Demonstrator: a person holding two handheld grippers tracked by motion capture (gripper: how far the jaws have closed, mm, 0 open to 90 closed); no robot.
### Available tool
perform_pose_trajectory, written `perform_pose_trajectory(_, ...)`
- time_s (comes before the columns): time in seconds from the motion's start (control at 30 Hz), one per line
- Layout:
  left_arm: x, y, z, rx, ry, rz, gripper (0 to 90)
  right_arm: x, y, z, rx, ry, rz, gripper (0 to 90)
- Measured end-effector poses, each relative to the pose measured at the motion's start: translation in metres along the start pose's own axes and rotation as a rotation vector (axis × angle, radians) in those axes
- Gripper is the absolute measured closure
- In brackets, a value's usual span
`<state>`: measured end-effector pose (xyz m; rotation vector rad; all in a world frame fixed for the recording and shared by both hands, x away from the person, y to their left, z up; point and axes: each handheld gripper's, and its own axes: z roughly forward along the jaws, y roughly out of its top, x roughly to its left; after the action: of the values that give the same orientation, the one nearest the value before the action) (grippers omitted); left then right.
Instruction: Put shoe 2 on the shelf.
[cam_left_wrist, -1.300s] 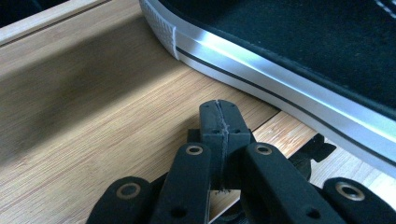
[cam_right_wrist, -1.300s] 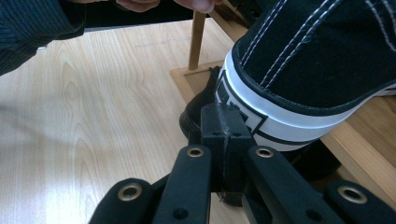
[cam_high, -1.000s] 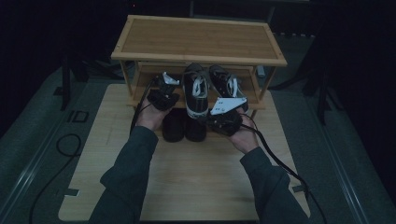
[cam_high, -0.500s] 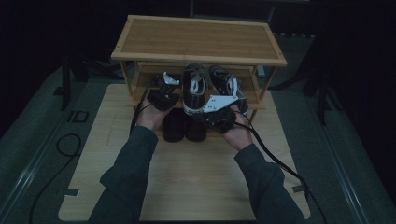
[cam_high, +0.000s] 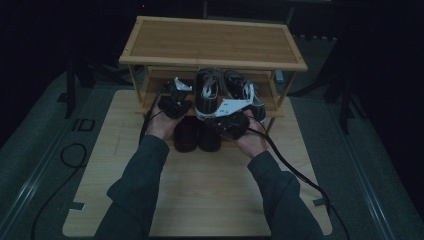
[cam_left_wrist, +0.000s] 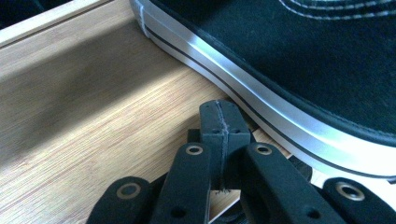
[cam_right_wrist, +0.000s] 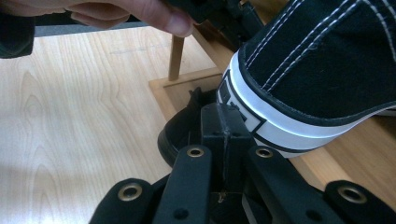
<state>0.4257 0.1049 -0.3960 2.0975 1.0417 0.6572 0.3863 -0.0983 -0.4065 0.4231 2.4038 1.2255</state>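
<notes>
Left tongs (cam_left_wrist: 219, 135): jaws seen pressed together, tip to tip, nothing between them. The tips are held just beside the white sole edge of the black sneaker (cam_left_wrist: 299, 70), over the bamboo shelf board (cam_left_wrist: 93, 121); contact with the sole cannot be told. In the high view the left tongs (cam_high: 175, 97) are found at the left end of the shoe rack's (cam_high: 215, 45) lower shelf.

Right tongs (cam_right_wrist: 223, 135): jaws likewise closed on each other, empty. The tips are held close under the heel of a black sneaker (cam_right_wrist: 322, 60), whose white heel band projects past the front edge of the rack. In the high view the right tongs (cam_high: 232, 117) are seen before the rack's front edge, right of centre.

Sneakers: black canvas upper, white stitching, white rubber sole with a thin black stripe. Two (cam_high: 207, 92) are counted side by side on the rack's lower shelf, heels toward the person.

A second pair, dark shoes (cam_high: 197, 132), two counted, is noted on the worktop (cam_high: 210, 200) directly in front of the rack, between the two hands.

Counts: one rack, two tongs, four shoes.
</notes>
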Motion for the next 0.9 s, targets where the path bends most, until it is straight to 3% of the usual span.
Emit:
perform_pose_trajectory(0.33, 0.0006, -0.0002, 0.0001, -0.001, -0.004, -0.004, 90.0, 0.0029, 0.0032, 0.0071, 0.016, -0.028, -0.027, 90.0)
perform_pose_trajectory(0.9, 0.0004, -0.0003, -0.0001, -0.002, -0.001, -0.001, 90.0, -0.0039, -0.0004, 0.0048, 0.026, -0.055, -0.011, 90.0)
